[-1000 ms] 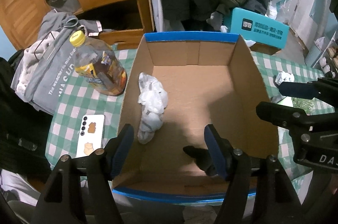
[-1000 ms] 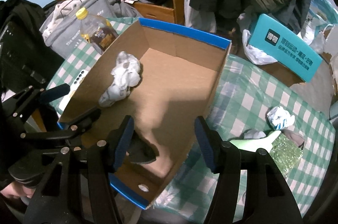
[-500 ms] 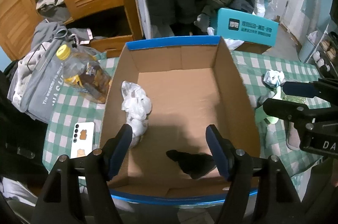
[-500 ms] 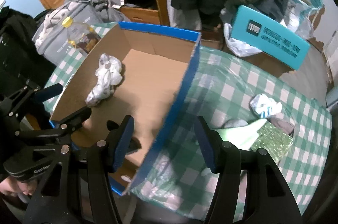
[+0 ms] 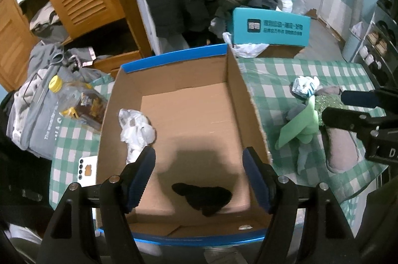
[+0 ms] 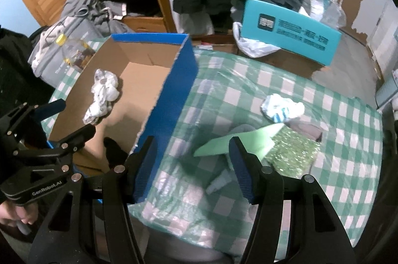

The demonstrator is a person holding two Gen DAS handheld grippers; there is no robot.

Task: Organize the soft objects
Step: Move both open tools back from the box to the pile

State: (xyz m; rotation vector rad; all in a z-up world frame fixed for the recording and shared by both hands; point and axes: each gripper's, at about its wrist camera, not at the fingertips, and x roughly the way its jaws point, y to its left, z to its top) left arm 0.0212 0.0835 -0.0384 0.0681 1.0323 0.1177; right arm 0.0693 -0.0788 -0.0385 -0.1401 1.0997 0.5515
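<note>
An open cardboard box [image 5: 245, 94] with blue rims stands on the green checked table; it also shows in the right wrist view [image 6: 174, 94]. Inside lie a crumpled white cloth [image 5: 135, 132] [image 6: 103, 89] and a black sock [image 5: 204, 196]. My left gripper [image 5: 199, 174] is open and empty above the box's near end. My right gripper [image 6: 192, 166] is open and empty over the table right of the box. Ahead of it lie a green soft toy [image 6: 248, 142] [image 5: 298, 127], a white-and-blue balled cloth [image 6: 282, 108] [image 5: 304, 86] and a glittery green item [image 6: 293, 152].
A yellow-capped bottle [image 5: 77, 102] and a white phone [image 5: 87, 170] lie left of the box. Grey clothes [image 5: 37, 112] pile at the table's left end. A teal box [image 6: 289, 32] sits behind the table. A grey cloth [image 5: 340, 149] lies near the right table edge.
Both grippers have drawn back and shifted right. My right gripper has moved from over the box to over the table by the green toy. Both stay open.
</note>
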